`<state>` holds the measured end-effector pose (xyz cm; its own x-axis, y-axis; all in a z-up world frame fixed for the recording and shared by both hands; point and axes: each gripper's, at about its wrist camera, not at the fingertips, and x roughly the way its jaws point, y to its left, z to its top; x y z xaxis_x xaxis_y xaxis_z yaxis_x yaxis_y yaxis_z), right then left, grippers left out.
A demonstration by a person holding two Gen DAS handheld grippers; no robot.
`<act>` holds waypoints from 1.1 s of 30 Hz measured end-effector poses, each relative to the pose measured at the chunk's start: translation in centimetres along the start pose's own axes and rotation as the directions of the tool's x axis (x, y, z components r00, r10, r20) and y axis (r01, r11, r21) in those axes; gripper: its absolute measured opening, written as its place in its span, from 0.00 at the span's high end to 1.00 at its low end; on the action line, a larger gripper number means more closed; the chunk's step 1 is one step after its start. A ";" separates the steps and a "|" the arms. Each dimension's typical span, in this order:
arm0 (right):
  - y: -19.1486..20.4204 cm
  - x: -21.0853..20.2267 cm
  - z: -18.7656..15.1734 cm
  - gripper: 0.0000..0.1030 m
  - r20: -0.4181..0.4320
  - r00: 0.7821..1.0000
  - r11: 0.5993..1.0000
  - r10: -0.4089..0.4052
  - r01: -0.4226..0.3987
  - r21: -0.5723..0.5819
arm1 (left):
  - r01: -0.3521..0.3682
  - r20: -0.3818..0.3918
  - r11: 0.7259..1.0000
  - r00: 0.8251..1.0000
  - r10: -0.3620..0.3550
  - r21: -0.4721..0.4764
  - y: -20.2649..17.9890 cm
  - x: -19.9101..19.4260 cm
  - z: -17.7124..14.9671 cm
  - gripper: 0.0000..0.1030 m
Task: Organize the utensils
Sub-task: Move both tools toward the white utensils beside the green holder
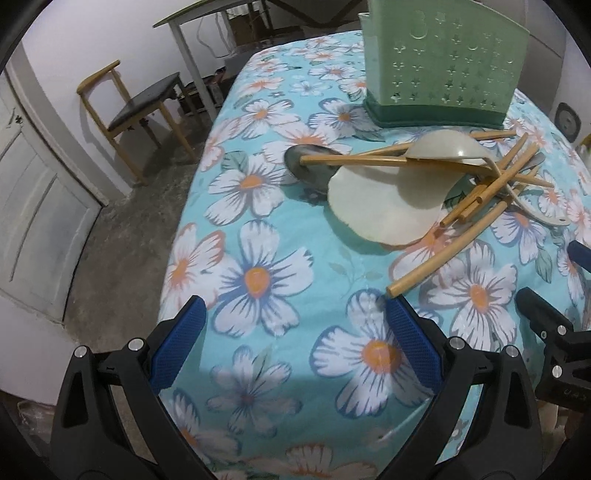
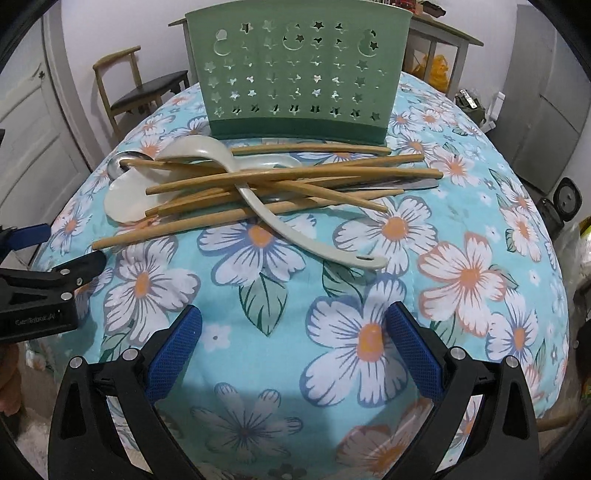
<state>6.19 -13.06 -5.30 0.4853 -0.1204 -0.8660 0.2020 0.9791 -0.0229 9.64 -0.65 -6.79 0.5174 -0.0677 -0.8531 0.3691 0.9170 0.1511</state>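
Note:
A heap of utensils lies on the floral tablecloth (image 2: 461,280): several bamboo chopsticks (image 2: 291,173), two cream ladles (image 2: 266,206), and a metal spoon (image 2: 120,162). A green perforated utensil holder (image 2: 295,74) stands upright behind the heap. In the left wrist view the chopsticks (image 1: 443,254), a cream ladle bowl (image 1: 384,206), the metal spoon (image 1: 310,166) and the holder (image 1: 439,62) sit ahead and to the right. My left gripper (image 1: 295,321) is open and empty above the cloth. My right gripper (image 2: 295,328) is open and empty in front of the heap.
A wooden chair (image 1: 140,107) with a dark seat stands left of the table, near a white door (image 1: 33,192). A grey side table (image 1: 207,22) stands behind it. The table's left edge (image 1: 184,221) drops to a concrete floor.

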 end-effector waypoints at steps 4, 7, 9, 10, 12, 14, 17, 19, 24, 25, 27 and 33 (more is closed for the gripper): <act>-0.5 0.0 0.0 0.06 -0.023 0.999 1.000 0.027 -0.026 0.008 | 0.065 -0.002 0.998 0.998 -0.065 -0.025 0.5 0.5 0.0 0.08; -0.7 0.0 0.0 0.06 -0.036 0.998 0.999 0.053 -0.053 -0.001 | 0.094 0.000 0.995 0.996 -0.094 -0.044 0.8 0.7 0.0 0.08; -1.1 0.0 -0.1 0.06 -0.035 0.997 0.997 0.071 -0.071 -0.009 | 0.097 0.009 0.994 0.995 -0.097 -0.044 0.8 0.7 -0.2 0.08; -1.2 0.0 -0.2 0.06 -0.032 0.996 0.997 0.080 -0.080 -0.011 | 0.096 0.013 0.995 0.995 -0.095 -0.042 0.7 0.8 -0.2 0.08; -1.3 -0.1 -0.3 0.06 -0.025 0.996 0.996 0.090 -0.091 -0.024 | 0.099 0.018 0.994 0.995 -0.098 -0.041 0.7 0.7 -0.2 0.08; -1.4 -0.2 -0.4 0.06 -0.024 0.994 0.993 0.109 -0.110 -0.050 | 0.107 0.021 0.994 0.994 -0.106 -0.037 0.8 0.8 -0.3 0.08; -1.8 -0.7 0.2 0.06 -0.041 0.991 0.990 0.124 -0.127 -0.055 | 0.120 0.023 0.992 0.993 -0.119 -0.030 1.0 0.7 -0.4 0.08; -2.2 -1.6 0.9 0.06 -0.012 0.991 0.991 0.131 -0.131 -0.039 | 0.126 0.026 0.992 0.992 -0.125 -0.025 1.1 0.8 -0.3 0.08; -1.9 -4.4 3.5 0.06 0.137 0.976 0.983 0.170 -0.158 -0.096 | 0.138 0.033 0.990 0.990 -0.137 -0.009 1.3 0.9 -0.1 0.08; -1.3 -4.6 4.2 0.06 0.149 0.973 0.979 0.177 -0.158 -0.128 | 0.142 0.035 0.990 0.989 -0.142 -0.010 1.4 0.9 -0.1 0.08; -0.5 -4.6 5.1 0.12 0.158 0.971 0.973 0.180 -0.153 -0.171 | 0.151 0.048 0.989 0.987 -0.150 -0.010 1.7 0.8 -0.1 0.08; 1.9 -4.4 7.4 0.28 0.179 0.968 0.947 0.178 -0.118 -0.300 | 0.182 0.117 0.983 0.977 -0.178 -0.023 3.0 0.0 0.1 0.08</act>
<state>10.70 -11.85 2.14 0.6580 0.0283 -0.7525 -0.1215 0.9902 -0.0690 10.84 2.08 -6.25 0.5302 -0.2751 -0.8020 0.4394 0.8981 -0.0176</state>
